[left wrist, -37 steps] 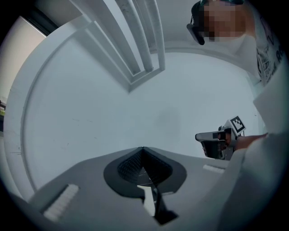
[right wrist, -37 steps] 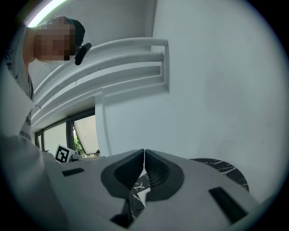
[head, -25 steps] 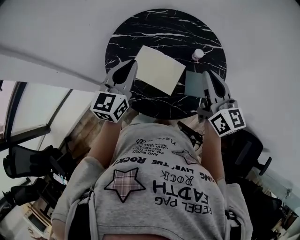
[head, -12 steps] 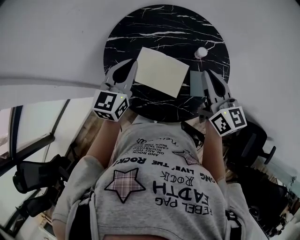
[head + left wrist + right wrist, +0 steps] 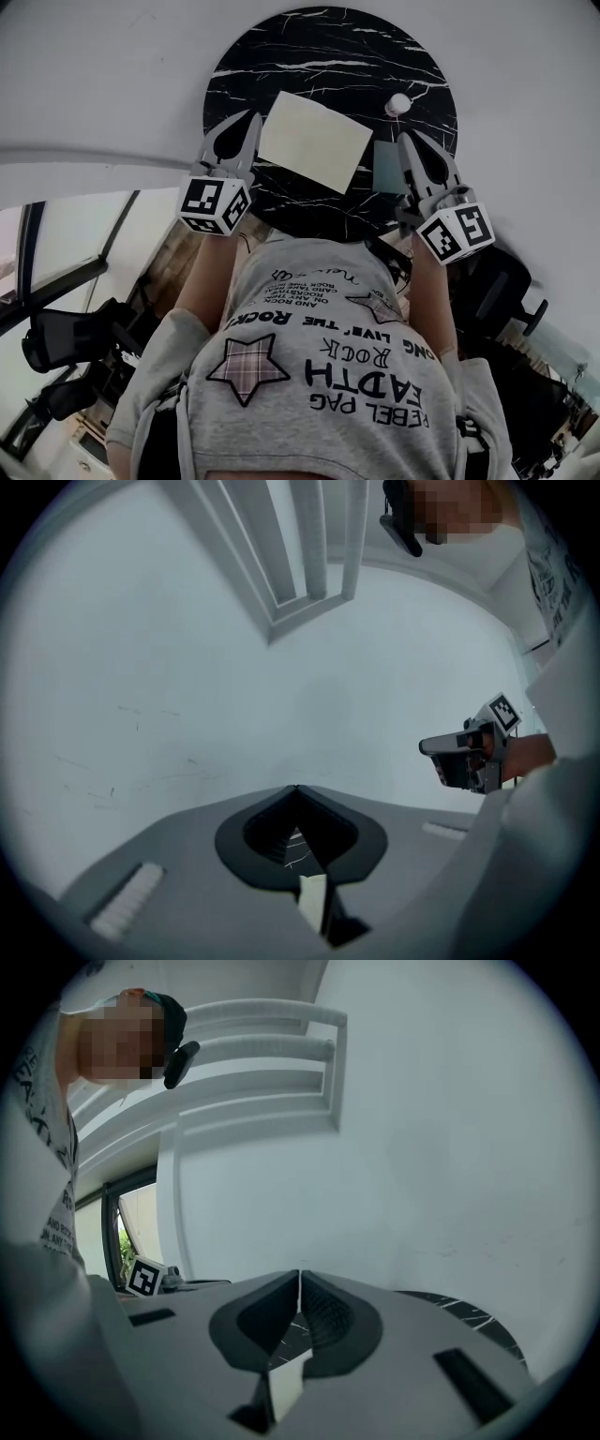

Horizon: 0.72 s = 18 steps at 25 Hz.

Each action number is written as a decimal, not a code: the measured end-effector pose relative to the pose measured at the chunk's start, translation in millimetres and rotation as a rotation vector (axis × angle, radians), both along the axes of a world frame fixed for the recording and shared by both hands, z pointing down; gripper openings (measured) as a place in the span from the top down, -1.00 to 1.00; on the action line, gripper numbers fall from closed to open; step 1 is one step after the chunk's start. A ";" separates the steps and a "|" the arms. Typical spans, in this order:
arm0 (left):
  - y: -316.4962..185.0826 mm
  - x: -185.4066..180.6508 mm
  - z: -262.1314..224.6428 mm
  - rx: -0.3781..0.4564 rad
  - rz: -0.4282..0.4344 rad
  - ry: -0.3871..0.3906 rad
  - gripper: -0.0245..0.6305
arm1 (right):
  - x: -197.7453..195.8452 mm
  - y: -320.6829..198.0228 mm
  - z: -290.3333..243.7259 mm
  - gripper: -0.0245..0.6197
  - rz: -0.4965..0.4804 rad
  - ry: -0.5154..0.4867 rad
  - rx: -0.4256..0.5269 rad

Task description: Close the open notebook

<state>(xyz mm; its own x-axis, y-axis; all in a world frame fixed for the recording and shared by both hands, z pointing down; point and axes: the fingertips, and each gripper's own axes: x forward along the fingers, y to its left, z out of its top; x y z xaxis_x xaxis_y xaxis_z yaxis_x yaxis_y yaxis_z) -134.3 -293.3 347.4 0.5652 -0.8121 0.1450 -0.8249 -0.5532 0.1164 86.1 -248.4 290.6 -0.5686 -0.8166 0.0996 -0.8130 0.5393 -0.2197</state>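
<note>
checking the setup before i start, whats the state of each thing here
notebook: flat on the black table, untouched, one plain pale face up, no fold showing
white ball: resting on the table, apart from the notebook
grey-blue square: lying flat, right of the notebook
left claw: shut, empty, at the notebook's left side
right claw: shut, empty, next to the grey-blue square

A round black marbled worktop [image 5: 319,47] carries a small white ball [image 5: 397,104] near its right edge. A black office chair [image 5: 66,337] stands at lower left.
</note>
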 end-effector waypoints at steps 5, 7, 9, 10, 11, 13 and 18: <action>0.4 4.6 2.9 0.001 -0.027 -0.005 0.90 | 11.0 -3.6 0.8 0.88 -0.021 0.005 0.003; 1.1 6.1 7.7 -0.002 -0.032 -0.010 0.90 | 13.9 -3.9 4.0 0.88 -0.025 0.006 -0.001; 0.8 6.4 13.6 -0.007 -0.036 -0.015 0.90 | 14.9 -4.4 7.5 0.88 -0.031 0.009 -0.003; 0.6 6.3 17.0 -0.011 -0.038 -0.017 0.90 | 15.0 -4.5 9.5 0.88 -0.035 0.011 -0.006; 0.4 5.9 20.4 -0.016 -0.041 -0.020 0.90 | 15.2 -4.5 11.6 0.88 -0.038 0.011 -0.009; -0.3 4.9 26.7 -0.027 -0.048 -0.023 0.90 | 15.7 -4.8 16.2 0.88 -0.043 0.011 -0.019; -6.2 2.5 43.3 -0.044 -0.052 -0.033 0.90 | 14.4 -9.3 27.7 0.88 -0.057 0.015 -0.044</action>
<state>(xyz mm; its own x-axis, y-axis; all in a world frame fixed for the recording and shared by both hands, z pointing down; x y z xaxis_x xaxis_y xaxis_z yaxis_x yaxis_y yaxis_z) -131.8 -299.5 390.7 0.5171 -0.8325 0.1986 -0.8559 -0.5049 0.1122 100.5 -257.7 318.3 -0.6119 -0.7778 0.1436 -0.7848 0.5747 -0.2319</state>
